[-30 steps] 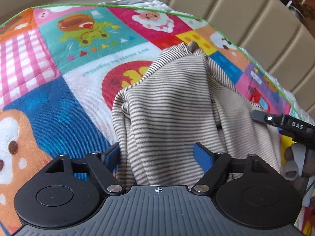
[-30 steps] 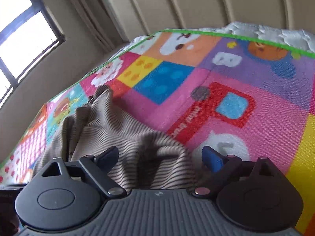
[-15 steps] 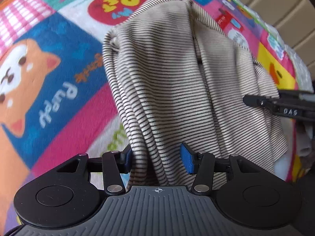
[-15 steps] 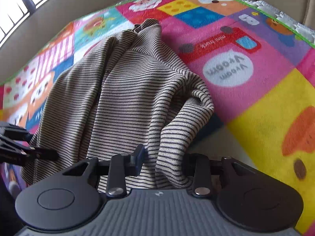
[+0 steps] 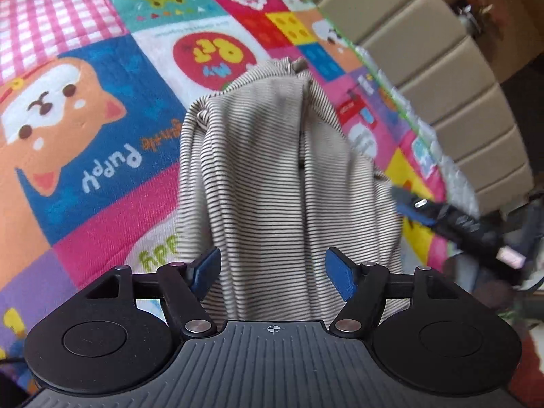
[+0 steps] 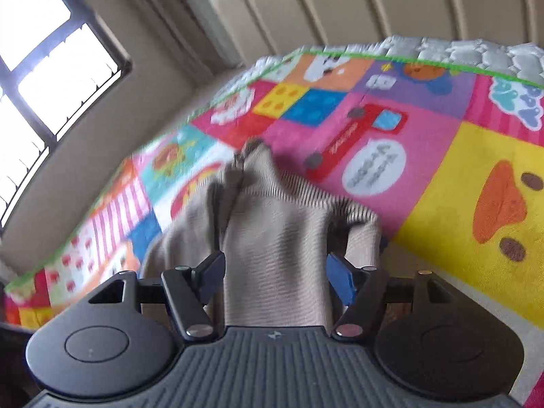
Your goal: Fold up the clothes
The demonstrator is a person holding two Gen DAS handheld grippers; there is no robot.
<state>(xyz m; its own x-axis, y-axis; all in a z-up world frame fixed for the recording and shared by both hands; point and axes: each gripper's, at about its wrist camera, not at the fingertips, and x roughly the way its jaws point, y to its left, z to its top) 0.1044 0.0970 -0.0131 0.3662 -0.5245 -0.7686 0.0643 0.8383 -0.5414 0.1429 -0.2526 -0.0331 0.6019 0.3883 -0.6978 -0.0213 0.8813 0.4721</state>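
A beige shirt with thin dark stripes [image 5: 265,170] lies bunched lengthwise on the colourful patchwork play mat [image 5: 102,187]. Its near end runs between the blue pads of my left gripper [image 5: 273,268], whose fingers stand wide apart and open. My right gripper [image 6: 275,272] is also open, with the same shirt [image 6: 278,231] filling the gap between its fingers. In the left wrist view the other gripper [image 5: 442,217] shows as a blurred dark bar by the shirt's right edge. The shirt's far tip rests on the mat [image 6: 459,176].
A padded beige headboard [image 5: 442,68] runs behind the mat, also seen as the headboard [image 6: 340,6] in the right wrist view. A quilted white mattress edge [image 6: 459,51] shows past the mat's green border. A bright window [image 6: 40,85] is at the left.
Half a second ago both grippers were pinched on the shirt's near end. Both sets of fingers have since spread wider. Both cameras have swung, and the shirt lies narrower and more stretched out.
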